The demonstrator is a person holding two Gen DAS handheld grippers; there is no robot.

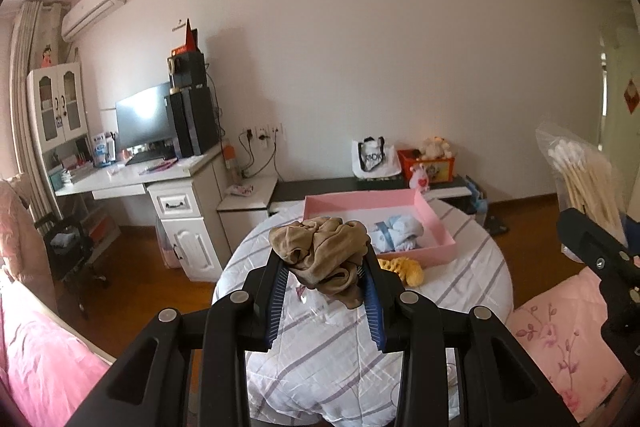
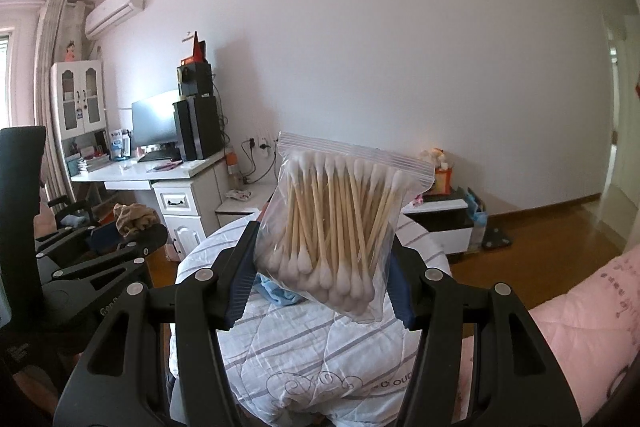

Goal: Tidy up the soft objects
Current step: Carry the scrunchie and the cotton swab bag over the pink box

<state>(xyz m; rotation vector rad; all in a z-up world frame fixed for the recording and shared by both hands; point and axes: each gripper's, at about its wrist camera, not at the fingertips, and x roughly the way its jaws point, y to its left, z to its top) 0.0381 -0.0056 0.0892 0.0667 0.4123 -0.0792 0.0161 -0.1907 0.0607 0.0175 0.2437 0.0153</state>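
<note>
Left wrist view: the left gripper pinches one crumpled tan cloth between its blue pads, the wad bulging above the fingertips and a fold hanging down between them. Straight ahead and lower lies the one pink box, open-topped on the striped quilt; its long axis runs left to right across the line of the fingers. Inside it sits one pale blue cloth bundle. One yellow soft thing lies on the quilt just outside the box's near wall, between fingers and box.

The right gripper pinches one clear zip bag of cotton swabs, too many to count, sticks roughly upright, seal on top. The bag hides the box from this camera. Something pale blue lies on the quilt beneath the bag.

Judging from the left wrist view, the left gripper lines up with the box more directly, so the cloth looks the likelier first drop: forward and down, over the near wall.
</note>
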